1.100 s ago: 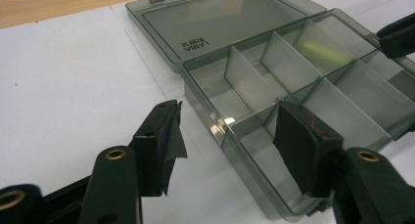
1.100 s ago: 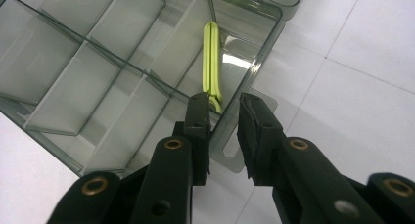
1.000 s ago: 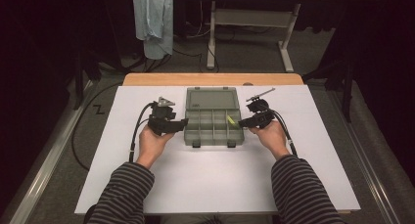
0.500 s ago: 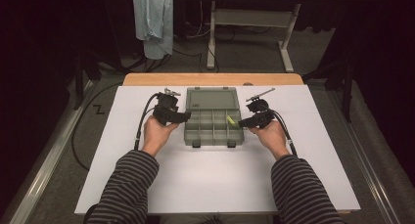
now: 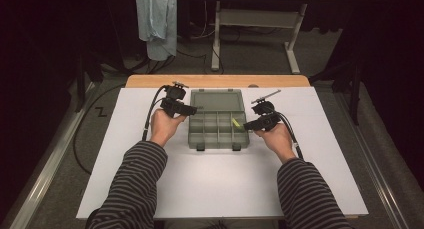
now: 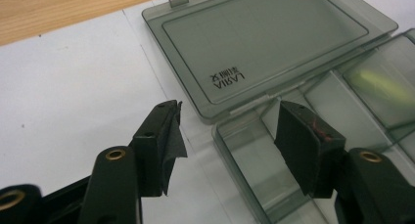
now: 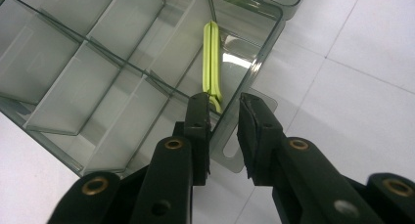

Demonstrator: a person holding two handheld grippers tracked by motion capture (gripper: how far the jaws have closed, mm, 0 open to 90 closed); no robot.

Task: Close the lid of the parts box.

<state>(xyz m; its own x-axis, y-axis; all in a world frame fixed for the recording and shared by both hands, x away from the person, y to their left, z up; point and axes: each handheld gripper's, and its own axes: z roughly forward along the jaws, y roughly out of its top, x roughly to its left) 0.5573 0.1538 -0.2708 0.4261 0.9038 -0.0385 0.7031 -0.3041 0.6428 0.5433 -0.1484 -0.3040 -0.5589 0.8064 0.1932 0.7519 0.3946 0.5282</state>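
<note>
While right gripper [image 7: 224, 106] narrowly straddles organizer box [image 5: 218, 130] wall, left gripper [image 6: 227, 136] wide at corner.

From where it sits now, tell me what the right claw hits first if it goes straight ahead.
Most likely the organizer box: the right claw straddles its near side wall, one jaw inside, one outside. Just past the inner jaw lies the yellow-green clip. Depth is hard to judge.

Dark room; grey floor [image 5: 250, 64]; white-framed desk [image 5: 260, 19] behind; blue cloth [image 5: 157, 19] hanging at left
</note>
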